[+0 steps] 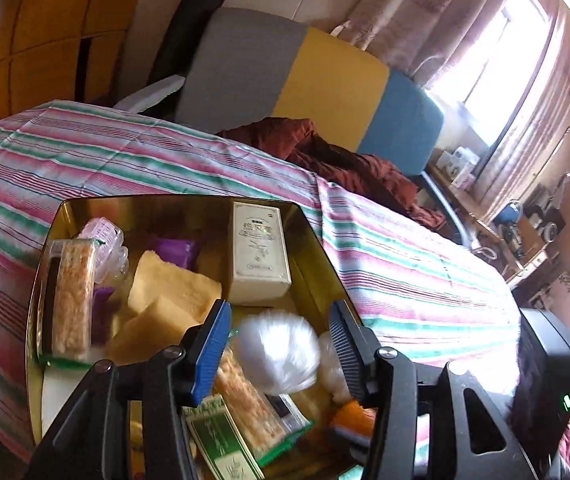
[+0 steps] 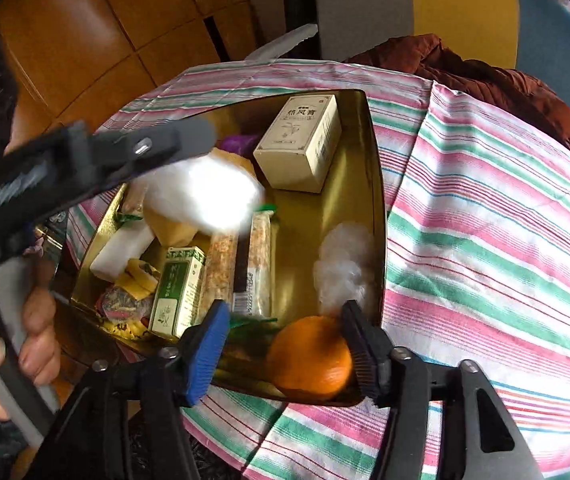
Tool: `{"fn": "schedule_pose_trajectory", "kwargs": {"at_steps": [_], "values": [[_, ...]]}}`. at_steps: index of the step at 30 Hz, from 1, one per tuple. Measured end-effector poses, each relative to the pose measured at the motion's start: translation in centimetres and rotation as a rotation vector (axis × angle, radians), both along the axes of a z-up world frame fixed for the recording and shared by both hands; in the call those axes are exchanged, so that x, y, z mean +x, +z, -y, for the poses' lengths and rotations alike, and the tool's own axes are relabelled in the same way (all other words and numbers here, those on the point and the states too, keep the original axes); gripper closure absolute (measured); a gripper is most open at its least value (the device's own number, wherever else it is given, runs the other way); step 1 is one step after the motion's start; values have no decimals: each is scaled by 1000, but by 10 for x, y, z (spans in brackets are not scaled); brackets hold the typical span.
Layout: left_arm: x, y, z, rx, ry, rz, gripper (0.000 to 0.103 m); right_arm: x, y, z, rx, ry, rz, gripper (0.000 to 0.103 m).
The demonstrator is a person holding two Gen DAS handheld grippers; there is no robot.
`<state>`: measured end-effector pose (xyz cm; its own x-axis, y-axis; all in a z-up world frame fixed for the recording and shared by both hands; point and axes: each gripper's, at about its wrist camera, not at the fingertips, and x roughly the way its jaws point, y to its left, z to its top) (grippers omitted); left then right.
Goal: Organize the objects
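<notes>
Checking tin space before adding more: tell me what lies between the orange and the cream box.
In the right wrist view, a white crinkled bag lies against the tin's wall between the orange and the cream box; beside it the gold floor is bare.

Tin (image 2: 369, 184) on the bedspread (image 2: 485, 220) — carton (image 2: 297, 148) at its far end, orange (image 2: 309, 356) nearest.
</notes>
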<state>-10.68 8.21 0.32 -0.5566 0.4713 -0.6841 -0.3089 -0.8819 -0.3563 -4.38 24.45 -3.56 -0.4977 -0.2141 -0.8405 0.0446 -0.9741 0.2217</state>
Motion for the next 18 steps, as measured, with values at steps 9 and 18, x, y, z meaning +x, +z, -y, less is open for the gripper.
{"fn": "schedule_pose_trajectory", "kwargs": {"at_steps": [9, 18], "values": [[6, -12, 8, -61, 29, 9, 51, 1, -2, 4, 22, 5, -18, 32], [38, -5, 24, -168, 91, -61, 50, 5, 6, 8, 29, -18, -56, 23]]}}
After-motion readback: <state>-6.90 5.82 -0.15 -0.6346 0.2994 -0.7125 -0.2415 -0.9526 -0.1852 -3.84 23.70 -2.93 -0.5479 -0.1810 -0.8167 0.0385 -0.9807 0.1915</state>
